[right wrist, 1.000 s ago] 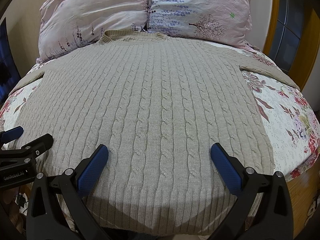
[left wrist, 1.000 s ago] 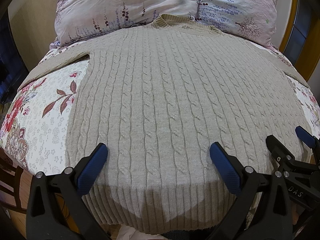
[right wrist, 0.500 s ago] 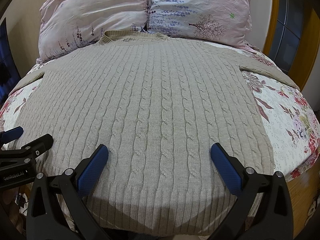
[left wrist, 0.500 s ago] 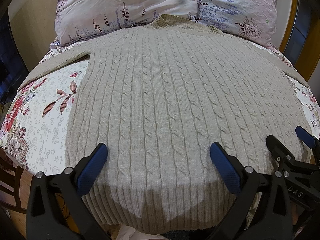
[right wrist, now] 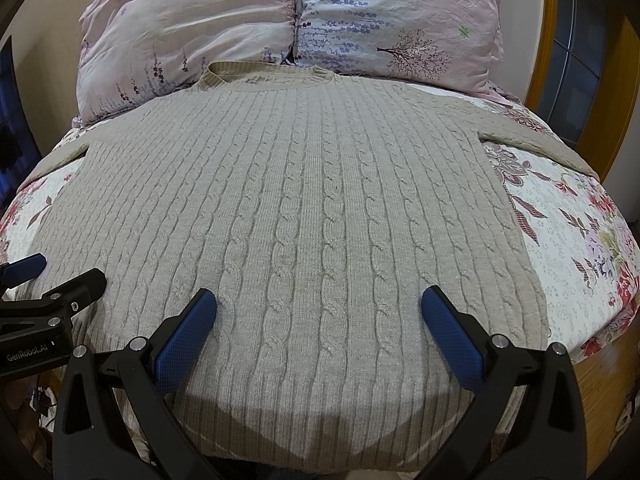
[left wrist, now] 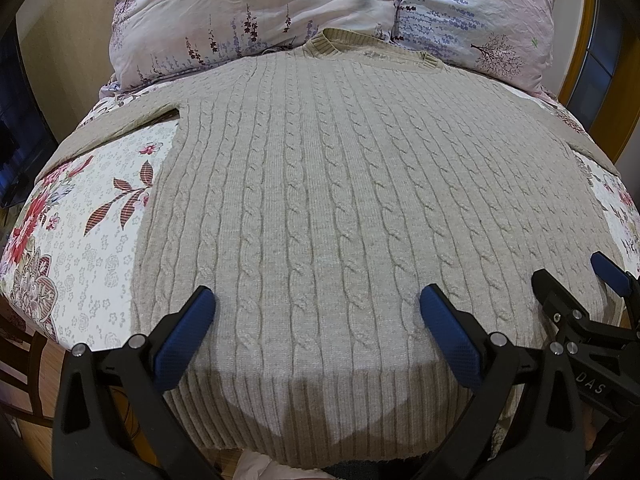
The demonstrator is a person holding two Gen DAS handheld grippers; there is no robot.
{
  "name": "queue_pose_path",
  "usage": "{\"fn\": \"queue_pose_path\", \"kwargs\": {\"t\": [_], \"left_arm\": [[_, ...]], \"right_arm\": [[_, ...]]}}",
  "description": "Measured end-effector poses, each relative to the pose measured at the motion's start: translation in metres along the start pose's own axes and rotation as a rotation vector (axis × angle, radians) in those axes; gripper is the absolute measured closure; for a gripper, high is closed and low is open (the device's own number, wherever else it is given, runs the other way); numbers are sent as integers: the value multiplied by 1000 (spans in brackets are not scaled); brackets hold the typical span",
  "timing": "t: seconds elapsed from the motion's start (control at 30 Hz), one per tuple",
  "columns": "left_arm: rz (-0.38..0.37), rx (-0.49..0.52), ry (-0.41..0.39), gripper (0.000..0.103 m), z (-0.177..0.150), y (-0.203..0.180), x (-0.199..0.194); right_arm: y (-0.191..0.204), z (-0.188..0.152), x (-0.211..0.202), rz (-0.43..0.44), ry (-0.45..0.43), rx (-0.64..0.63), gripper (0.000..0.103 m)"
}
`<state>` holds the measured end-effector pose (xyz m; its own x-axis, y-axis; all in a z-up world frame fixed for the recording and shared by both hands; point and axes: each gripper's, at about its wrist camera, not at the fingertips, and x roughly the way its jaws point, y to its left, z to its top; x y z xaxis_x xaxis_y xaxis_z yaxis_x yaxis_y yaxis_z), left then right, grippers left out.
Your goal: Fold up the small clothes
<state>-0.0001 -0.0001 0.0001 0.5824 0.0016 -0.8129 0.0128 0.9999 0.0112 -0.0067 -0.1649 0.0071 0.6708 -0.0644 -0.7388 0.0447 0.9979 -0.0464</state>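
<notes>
A beige cable-knit sweater lies spread flat on the bed, collar toward the pillows, sleeves out to both sides; it also fills the right wrist view. My left gripper is open and empty, hovering over the ribbed hem on the sweater's left half. My right gripper is open and empty over the hem on the right half. The right gripper shows at the right edge of the left wrist view. The left gripper shows at the left edge of the right wrist view.
The bed has a white floral quilt, also seen in the right wrist view. Two pink floral pillows lean at the head. A wooden frame stands at the far right. A wooden chair stands at the bed's near left.
</notes>
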Motion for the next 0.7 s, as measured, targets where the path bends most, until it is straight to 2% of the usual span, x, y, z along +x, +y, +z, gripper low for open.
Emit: {"fn": "queue_pose_path", "kwargs": {"t": [0.7], "left_arm": [[-2,5,12,2,2,2,1]], "right_arm": [[0,-2,-1,0,-15,1,1]]}}
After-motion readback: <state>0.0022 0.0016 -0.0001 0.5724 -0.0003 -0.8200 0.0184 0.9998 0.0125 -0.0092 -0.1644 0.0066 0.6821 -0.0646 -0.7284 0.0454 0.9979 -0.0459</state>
